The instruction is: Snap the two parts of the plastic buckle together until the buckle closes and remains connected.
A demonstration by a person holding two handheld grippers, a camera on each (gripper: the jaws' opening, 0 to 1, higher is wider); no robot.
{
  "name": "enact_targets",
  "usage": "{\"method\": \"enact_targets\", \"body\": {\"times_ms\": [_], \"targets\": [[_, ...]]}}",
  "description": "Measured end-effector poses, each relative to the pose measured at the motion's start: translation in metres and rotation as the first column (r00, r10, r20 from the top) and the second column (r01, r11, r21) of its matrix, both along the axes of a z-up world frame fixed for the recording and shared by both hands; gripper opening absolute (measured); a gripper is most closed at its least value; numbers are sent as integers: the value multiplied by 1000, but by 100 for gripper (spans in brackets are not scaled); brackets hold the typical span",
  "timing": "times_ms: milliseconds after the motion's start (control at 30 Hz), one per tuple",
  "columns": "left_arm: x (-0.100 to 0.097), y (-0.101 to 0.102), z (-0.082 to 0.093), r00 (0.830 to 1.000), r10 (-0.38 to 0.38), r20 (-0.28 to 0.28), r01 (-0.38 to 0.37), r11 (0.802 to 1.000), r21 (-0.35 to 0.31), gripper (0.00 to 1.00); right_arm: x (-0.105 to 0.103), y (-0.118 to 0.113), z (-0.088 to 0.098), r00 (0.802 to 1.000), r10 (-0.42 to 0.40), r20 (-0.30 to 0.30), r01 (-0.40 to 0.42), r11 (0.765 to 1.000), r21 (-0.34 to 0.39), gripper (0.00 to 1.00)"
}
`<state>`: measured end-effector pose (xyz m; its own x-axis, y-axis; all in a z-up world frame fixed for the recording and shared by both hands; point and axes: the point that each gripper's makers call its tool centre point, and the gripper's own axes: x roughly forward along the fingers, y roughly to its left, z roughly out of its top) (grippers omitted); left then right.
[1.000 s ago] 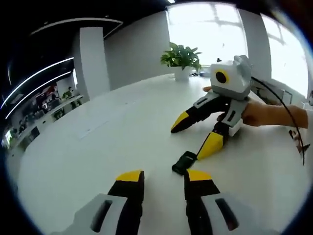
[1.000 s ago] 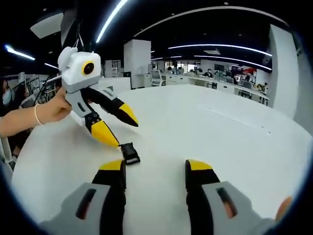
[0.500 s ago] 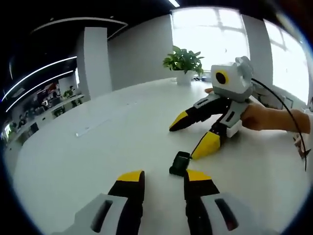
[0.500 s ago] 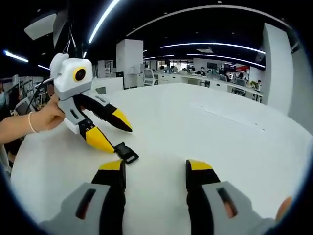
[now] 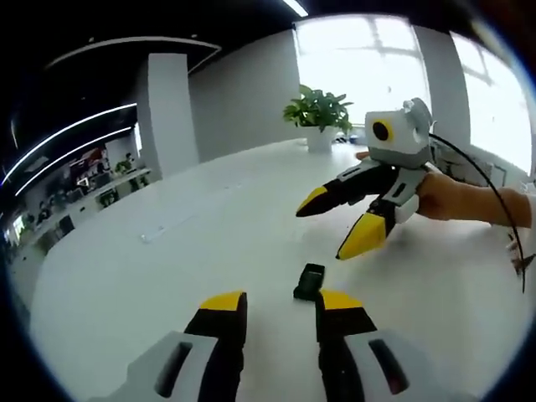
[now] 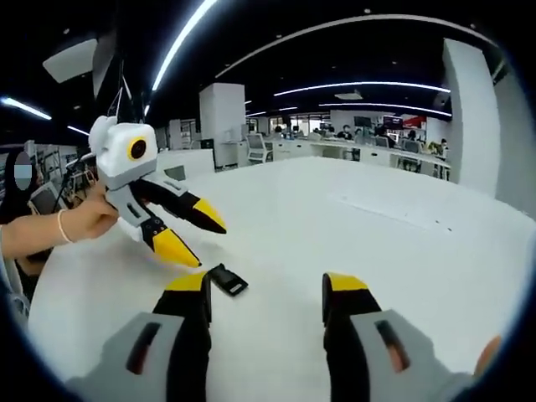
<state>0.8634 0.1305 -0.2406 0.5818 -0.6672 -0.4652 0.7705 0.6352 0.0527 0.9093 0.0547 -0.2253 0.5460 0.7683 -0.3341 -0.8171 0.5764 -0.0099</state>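
**Both grippers lift clear of the buckle piece, which lies alone on the table**

In the left gripper view, the right gripper (image 5: pixel 339 224), white-bodied with black jaws and yellow tips, now hangs above the small black plastic buckle piece (image 5: pixel 310 281), with bare table between its lower tip and the piece; half a second ago that tip sat right against it; the right gripper view tells the same of the left gripper (image 6: pixel 186 231), whose lower tip has risen off the buckle piece (image 6: pixel 226 280); the piece itself has turned a little on the round white table (image 5: pixel 167 276); my reading is that the grippers have let go or pushed and drawn back, so either the snap is made or a fresh approach is needed, and I cannot tell which, as the piece is too small to show a join

Both grippers stand with jaws spread and nothing between them

Counted: two grippers, each held by one hand (image 5: pixel 456 197); one black buckle object visible, whether a single half or two halves joined I cannot say; one potted green plant (image 5: pixel 318 109) at the far edge of the table
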Motion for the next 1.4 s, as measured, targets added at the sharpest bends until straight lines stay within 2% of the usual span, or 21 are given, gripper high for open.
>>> {"method": "enact_targets", "body": {"times_ms": [33, 100, 200, 233, 367, 467, 533, 567, 633, 667, 800, 900, 933, 1033, 1133, 1167, 1200, 1267, 1300, 1367, 1400], "targets": [[4, 3, 5, 1000, 2, 12, -2, 1000, -13, 33, -3, 0, 3, 1000, 12, 4, -12, 1000, -1, 54], [-1, 2, 20, 999, 1, 46, 2, 998, -56, 33, -12, -1, 9, 999, 40, 17, -40, 999, 2, 55], [-10, 2, 50, 990, -11, 143, 30, 991, -128, 32, -28, -6, 17, 996, 72, 49, -71, 997, -9, 56], [-9, 2, 59, 989, -14, 150, 37, 987, -154, 32, -33, -10, 20, 995, 79, 55, -78, 997, -8, 56], [-18, -1, 78, 994, -47, 103, 72, 963, -259, 38, -43, -22, 27, 995, 77, 56, -77, 997, -5, 62], [-21, 4, 82, 994, -49, 102, 76, 959, -272, 42, -53, -30, 33, 996, 65, 66, -66, 998, 10, 70], [-25, 2, 86, 994, -67, 83, 90, 944, -317, 50, -60, -36, 35, 996, 54, 78, -54, 999, 0, 79], [-32, -2, 86, 992, -101, 69, 119, 932, -343, 62, -60, -40, 36, 997, 25, 79, -25, 1000, -4, 86], [-40, -6, 86, 993, -113, 28, 115, 916, -385, 81, -66, -44, 39, 996, -4, 88, 4, 1000, 0, 99], [-42, -6, 84, 993, -116, 38, 122, 918, -378, 91, -69, -46, 40, 996, -13, 85, 13, 1000, 6, 99], [-63, -9, 82, 988, -129, 83, 150, 924, -353, 99, -94, -46, 50, 995, 13, 104, -15, 1000, 23, 100], [-93, -15, 101, 975, -164, 148, 213, 877, -431, 99, -117, -50, 59, 988, 31, 153, -31, 1000, -1, 100], [-108, -17, 110, 961, -195, 198, 264, 864, -429, 99, -126, -51, 60, 986, 32, 164, -31, 999, -5, 100], [-139, -16, 137, 926, -195, 323, 326, 844, -425, 99, -149, -57, 69, 982, 37, 186, -42, 999, 23, 100], [-168, -14, 164, 904, -176, 390, 357, 812, -461, 99, -168, -63, 76, 980, 20, 198, -34, 997, 69, 100], [-178, -13, 169, 894, -183, 410, 373, 811, -451, 99, -173, -66, 78, 980, 8, 198, -25, 996, 82, 100], [-187, -11, 172, 899, -187, 396, 367, 814, -449, 99, -178, -70, 78, 981, -5, 194, -13, 996, 90, 100], [-202, -6, 166, 930, -182, 320, 317, 838, -443, 99, -188, -77, 81, 979, -36, 199, 13, 993, 119, 100], [-206, -5, 166, 935, -177, 307, 307, 840, -448, 99, -192, -79, 81, 978, -45, 203, 19, 992, 125, 100], [-214, 0, 167, 943, -151, 295, 285, 823, -492, 99, -198, -84, 82, 978, -66, 199, 38, 989, 140, 100], [-219, 3, 164, 954, -137, 267, 265, 800, -538, 99, -205, -86, 83, 977, -70, 200, 41, 988, 146, 100]]}}
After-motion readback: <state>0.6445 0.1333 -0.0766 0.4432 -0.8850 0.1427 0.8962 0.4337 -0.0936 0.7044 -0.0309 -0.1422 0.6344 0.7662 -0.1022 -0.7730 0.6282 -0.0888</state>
